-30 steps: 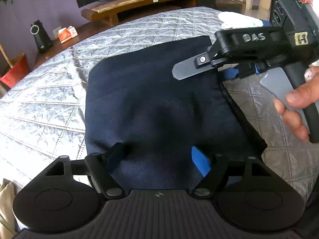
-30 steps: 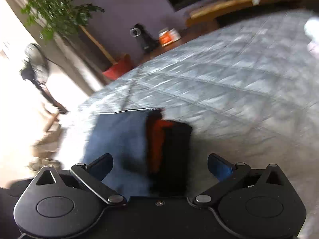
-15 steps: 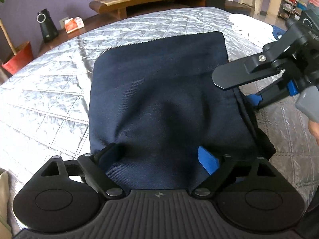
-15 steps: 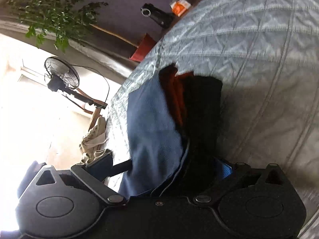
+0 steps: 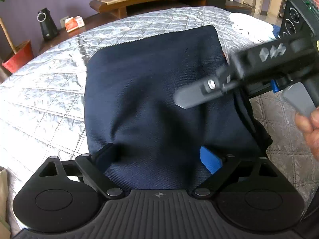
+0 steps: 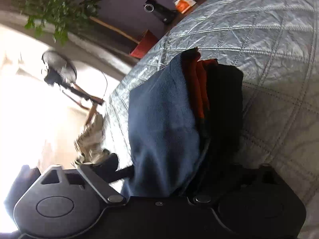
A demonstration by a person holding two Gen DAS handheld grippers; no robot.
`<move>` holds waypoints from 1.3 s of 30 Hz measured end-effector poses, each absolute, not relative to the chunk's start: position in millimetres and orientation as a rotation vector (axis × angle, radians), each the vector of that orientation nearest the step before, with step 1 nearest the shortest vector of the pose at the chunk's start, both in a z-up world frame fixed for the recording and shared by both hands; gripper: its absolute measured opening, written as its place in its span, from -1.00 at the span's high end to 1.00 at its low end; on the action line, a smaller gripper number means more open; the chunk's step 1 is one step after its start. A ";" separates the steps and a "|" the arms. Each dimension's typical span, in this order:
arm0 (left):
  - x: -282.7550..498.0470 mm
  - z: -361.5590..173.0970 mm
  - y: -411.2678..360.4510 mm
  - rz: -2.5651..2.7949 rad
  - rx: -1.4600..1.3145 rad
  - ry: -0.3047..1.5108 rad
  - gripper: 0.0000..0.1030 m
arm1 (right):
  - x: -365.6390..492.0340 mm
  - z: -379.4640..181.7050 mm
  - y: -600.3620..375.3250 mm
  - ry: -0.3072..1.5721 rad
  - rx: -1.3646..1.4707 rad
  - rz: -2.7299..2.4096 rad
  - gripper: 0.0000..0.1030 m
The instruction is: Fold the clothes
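A folded navy garment (image 5: 151, 91) lies flat on the silver quilted bed (image 5: 43, 91). My left gripper (image 5: 157, 157) is open, its fingers spread wide at the garment's near edge. My right gripper (image 6: 169, 165) comes in from the right, turned on its side and open. One of its fingers (image 5: 195, 95) is above the garment's right edge, and the other, with a blue pad, is lower beside it. In the right wrist view the garment's navy layer (image 6: 163, 123), orange lining (image 6: 197, 87) and black layer (image 6: 225, 107) sit between the fingers, hiding the right one.
A person's hand (image 5: 309, 127) holds the right gripper's handle. White cloth (image 5: 249, 25) lies at the bed's far right. Behind the bed are a wooden TV stand (image 5: 151, 0), a black speaker (image 5: 46, 25) and a red pot (image 5: 19, 56). A fan (image 6: 59, 69) stands beside the bed.
The right gripper has rolled onto its side and closed in on the garment's right edge, so the layers now fill the space between its fingers. The left gripper has barely moved.
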State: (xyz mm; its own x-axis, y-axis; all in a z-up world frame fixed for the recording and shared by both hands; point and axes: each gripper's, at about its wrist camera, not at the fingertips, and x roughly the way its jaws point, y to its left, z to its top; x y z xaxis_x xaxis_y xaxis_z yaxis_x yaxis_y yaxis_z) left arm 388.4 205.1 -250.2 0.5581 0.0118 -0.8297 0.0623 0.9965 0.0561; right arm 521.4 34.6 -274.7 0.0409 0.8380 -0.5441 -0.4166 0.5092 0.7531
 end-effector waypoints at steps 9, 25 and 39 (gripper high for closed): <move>389.5 -249.8 204.2 -0.029 0.087 0.982 -0.84 | 513.1 -273.9 24.2 1.112 0.335 0.987 0.49; 393.6 -223.0 230.6 -0.048 -0.104 0.907 -0.75 | 499.3 -269.1 -34.6 1.077 0.884 0.874 0.78; 397.8 -208.5 245.4 0.027 -0.174 0.844 -0.70 | 521.6 -227.8 -83.9 0.885 1.073 0.755 0.77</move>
State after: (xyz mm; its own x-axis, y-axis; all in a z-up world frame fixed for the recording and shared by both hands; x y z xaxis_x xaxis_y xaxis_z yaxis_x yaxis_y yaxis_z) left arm 397.8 245.4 -208.5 0.6653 -0.0454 -0.7452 -0.0924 0.9855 -0.1425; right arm 521.6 -83.9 -227.8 0.4535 0.8605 -0.2321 -0.0931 0.3048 0.9479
